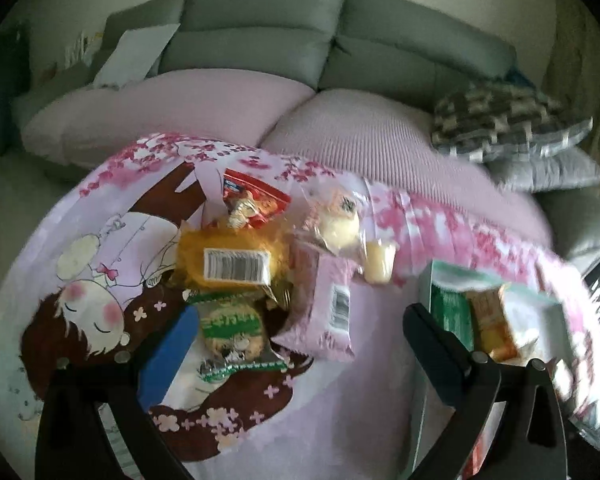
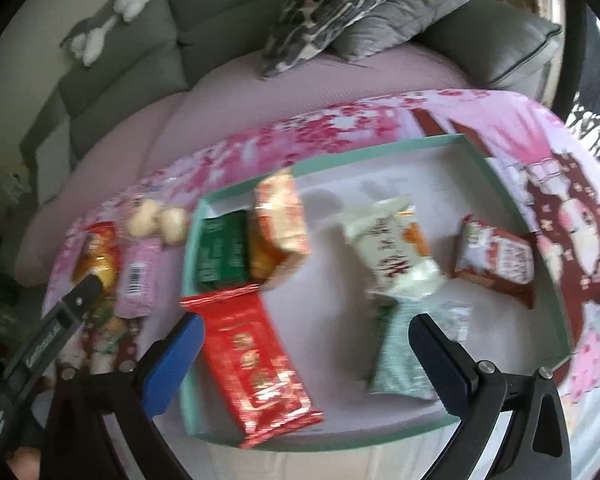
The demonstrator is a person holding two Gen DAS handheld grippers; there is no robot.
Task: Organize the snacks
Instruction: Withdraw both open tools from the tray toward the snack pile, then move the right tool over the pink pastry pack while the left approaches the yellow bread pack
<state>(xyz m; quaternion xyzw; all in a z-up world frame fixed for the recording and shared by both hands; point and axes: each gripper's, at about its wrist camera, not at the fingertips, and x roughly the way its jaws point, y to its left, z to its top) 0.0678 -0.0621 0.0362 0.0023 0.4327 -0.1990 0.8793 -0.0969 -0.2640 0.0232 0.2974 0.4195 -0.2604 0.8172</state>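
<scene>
The mint-green box [image 2: 512,208] occupies the centre of the right wrist view. Inside it, a red packet [image 2: 256,364] lies at 7 o'clock and a white packet [image 2: 392,248] at 2 o'clock. The pink packet [image 1: 332,308] lies on the tablecloth [image 1: 380,400]. The right gripper [image 2: 304,356] and left gripper [image 1: 300,348] stand fully open, holding nothing.

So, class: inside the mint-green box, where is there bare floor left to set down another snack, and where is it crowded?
Bare floor lies along the far wall of the box, beyond the white packet, and in the middle between the orange packet and that white packet. The left end is crowded: green packet, orange packet and red packet sit tight together.
</scene>
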